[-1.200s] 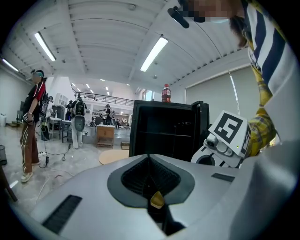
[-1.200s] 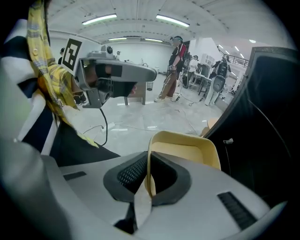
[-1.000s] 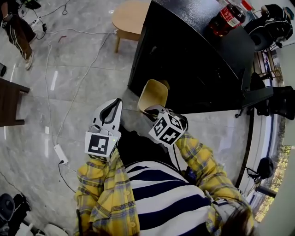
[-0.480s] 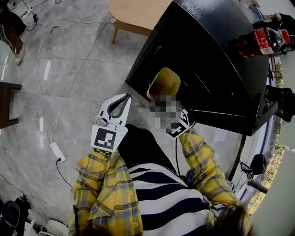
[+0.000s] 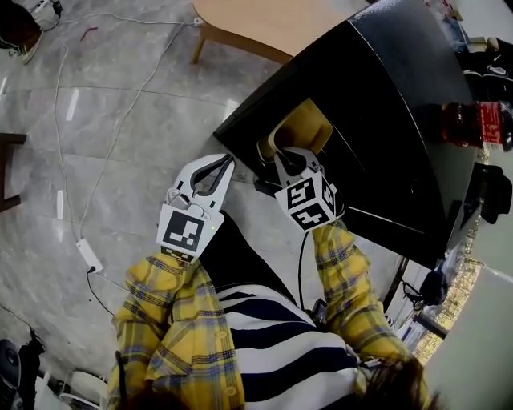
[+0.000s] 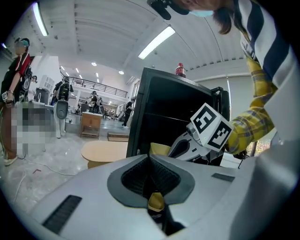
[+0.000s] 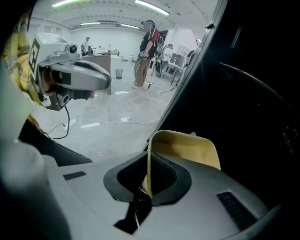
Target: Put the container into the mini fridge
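A: Right gripper [image 5: 290,152] pinches one wall of the yellow container [image 5: 313,124] at the dark front of the mini fridge [image 5: 385,96]; left gripper [image 5: 218,164] idles, jaws pressed together.
B: One-wall grip. Bump that fridge edge and it could twist loose.

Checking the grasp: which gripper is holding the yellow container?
The right gripper: its jaws clamp the yellow container's rim, while the left gripper's jaws are shut on nothing.

Grey marble floor [image 5: 120,128], wooden table [image 5: 272,24]

Open lab-like hall, glossy marble floor [image 5: 136,128], trailing cables [image 5: 56,104], ceiling strip lights [image 6: 157,41], distant workbenches [image 6: 91,123]
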Tool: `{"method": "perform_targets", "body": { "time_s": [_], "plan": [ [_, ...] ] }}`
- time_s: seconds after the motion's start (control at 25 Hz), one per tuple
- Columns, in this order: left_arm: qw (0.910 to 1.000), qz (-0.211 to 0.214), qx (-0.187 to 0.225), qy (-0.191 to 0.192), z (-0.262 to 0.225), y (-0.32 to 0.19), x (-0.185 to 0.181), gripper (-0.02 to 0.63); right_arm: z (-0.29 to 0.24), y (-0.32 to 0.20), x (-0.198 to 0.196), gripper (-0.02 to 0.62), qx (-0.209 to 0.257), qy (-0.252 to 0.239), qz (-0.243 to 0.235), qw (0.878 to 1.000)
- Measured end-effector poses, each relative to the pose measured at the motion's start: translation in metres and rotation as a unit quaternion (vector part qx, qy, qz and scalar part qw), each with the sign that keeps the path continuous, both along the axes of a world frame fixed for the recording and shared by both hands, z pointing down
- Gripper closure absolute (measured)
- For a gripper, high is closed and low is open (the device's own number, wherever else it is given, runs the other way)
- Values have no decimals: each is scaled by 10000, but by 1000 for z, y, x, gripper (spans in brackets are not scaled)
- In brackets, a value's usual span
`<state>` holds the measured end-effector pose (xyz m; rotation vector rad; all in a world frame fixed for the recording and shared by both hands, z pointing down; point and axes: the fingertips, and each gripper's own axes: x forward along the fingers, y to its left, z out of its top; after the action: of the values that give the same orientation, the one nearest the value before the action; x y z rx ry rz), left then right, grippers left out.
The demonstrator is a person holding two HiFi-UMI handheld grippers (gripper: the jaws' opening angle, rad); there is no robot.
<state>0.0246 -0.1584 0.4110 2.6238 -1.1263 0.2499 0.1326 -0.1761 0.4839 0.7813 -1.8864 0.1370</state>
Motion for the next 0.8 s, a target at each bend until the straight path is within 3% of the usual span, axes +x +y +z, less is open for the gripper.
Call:
{"method": "perform_targets", "body": {
  "time_s": [0.36, 0.8],
  "plan": [
    [9997, 173, -162, -8, 33, -24, 14, 583, 13, -41, 28, 557, 514, 388, 322, 9974],
    [9993, 254, -268, 51, 55, -41, 34, 583, 22, -80, 52, 557, 808, 187, 900, 9925]
  ]
}}
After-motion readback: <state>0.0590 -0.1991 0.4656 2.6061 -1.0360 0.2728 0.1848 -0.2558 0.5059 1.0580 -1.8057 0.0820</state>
